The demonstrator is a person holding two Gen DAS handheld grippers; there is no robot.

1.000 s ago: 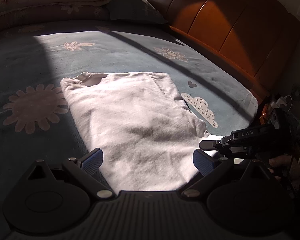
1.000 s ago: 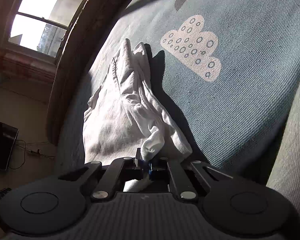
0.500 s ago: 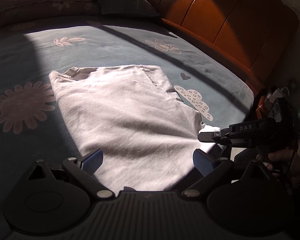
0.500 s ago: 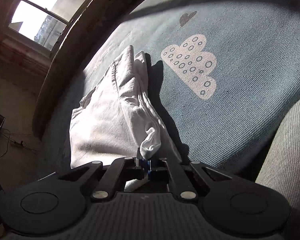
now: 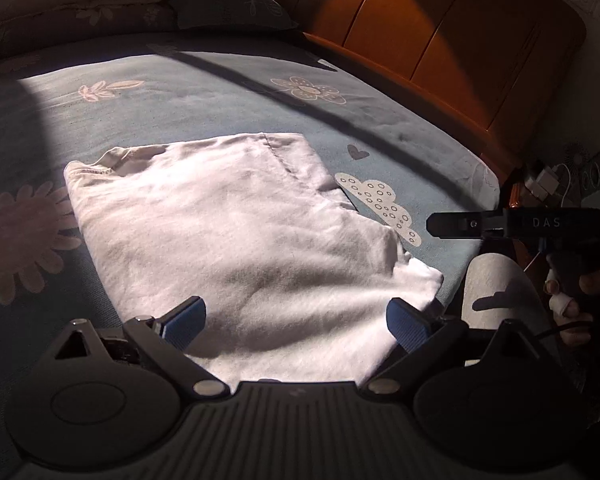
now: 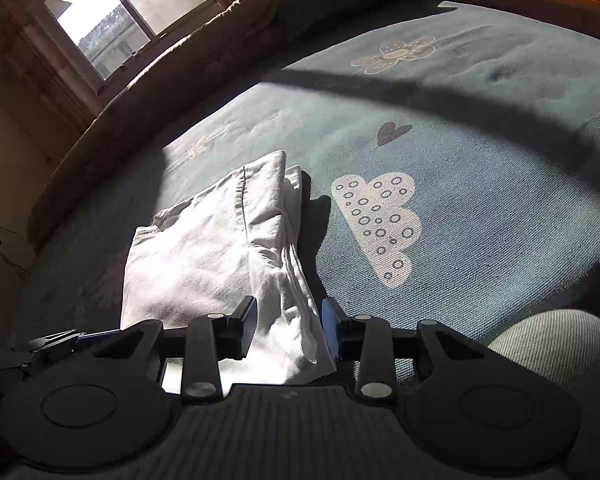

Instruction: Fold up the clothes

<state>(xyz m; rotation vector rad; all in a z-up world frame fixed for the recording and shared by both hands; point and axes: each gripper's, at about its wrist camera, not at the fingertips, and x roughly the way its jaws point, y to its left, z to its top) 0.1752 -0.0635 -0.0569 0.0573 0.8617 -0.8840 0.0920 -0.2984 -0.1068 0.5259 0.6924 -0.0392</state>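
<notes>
The white shirt (image 5: pixel 236 236) is lying flat on the bed (image 5: pixel 204 80), near edge sitting between the left gripper (image 5: pixel 296 318) fingers, which are spread wide. Right gripper (image 6: pixel 288 320) fingers are hanging open too, straddling the shirt's near right corner.

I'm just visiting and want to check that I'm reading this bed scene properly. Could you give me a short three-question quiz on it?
1. True or false: the right tongs are clamped on the white garment.
2. The cloud print on the bedsheet lies: A) under the garment B) beside the garment's edge C) on the pillow.
3. Fill in: the left tongs are ____ (open/shut).

Key: 1 false, they are open with the cloth's corner between the fingers; 2 B; 3 open.
</notes>
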